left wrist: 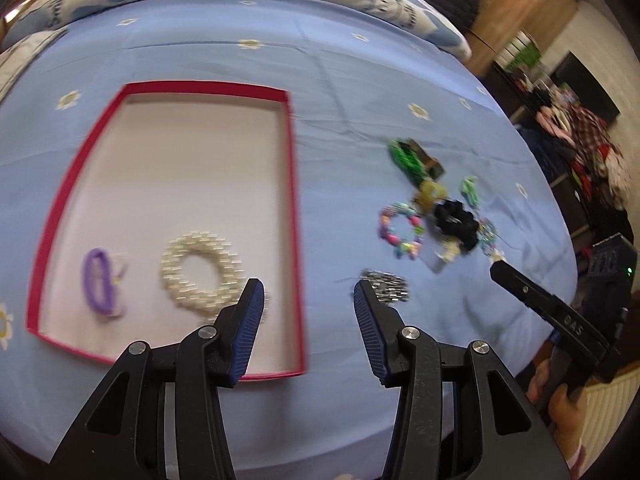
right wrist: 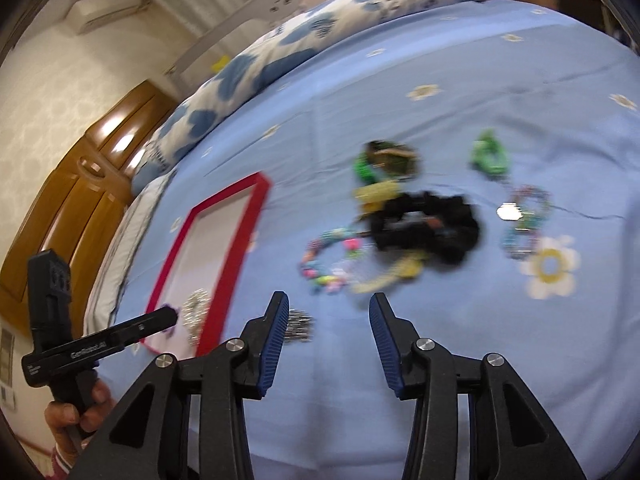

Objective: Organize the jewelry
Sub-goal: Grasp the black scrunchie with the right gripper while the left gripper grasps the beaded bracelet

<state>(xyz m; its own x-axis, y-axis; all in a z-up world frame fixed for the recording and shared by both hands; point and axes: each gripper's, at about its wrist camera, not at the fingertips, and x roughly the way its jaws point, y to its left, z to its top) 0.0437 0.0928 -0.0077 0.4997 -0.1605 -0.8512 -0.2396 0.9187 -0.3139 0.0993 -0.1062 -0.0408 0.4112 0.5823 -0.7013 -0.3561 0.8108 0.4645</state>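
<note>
Nearest in the left wrist view, the left gripper [left wrist: 308,290] hangs over the bed with its blue-padded fingers [left wrist: 250,328] spread apart and nothing between them; the right gripper [right wrist: 329,304] stands the same way — fingers parted, empty.

Under both lies a light blue bedsheet [left wrist: 360,80] printed with small white-and-yellow flowers. Just past the left gripper's tips a silver beaded piece [left wrist: 386,286] rests on the sheet beside the red-rimmed box [left wrist: 294,184]. Inside the box, on its white floor, sit a pearl bracelet [left wrist: 198,270] and a purple hair tie [left wrist: 98,280], a little apart.

Further right on the sheet lies a loose cluster: a pastel bead bracelet [left wrist: 400,230], a black scrunchie [right wrist: 428,224] and green pieces [left wrist: 408,160], blurred.

Beyond — a blue-and-white patterned duvet [right wrist: 248,76], a wooden wardrobe [right wrist: 76,200], and a wall-mounted air conditioner [right wrist: 106,8].
</note>
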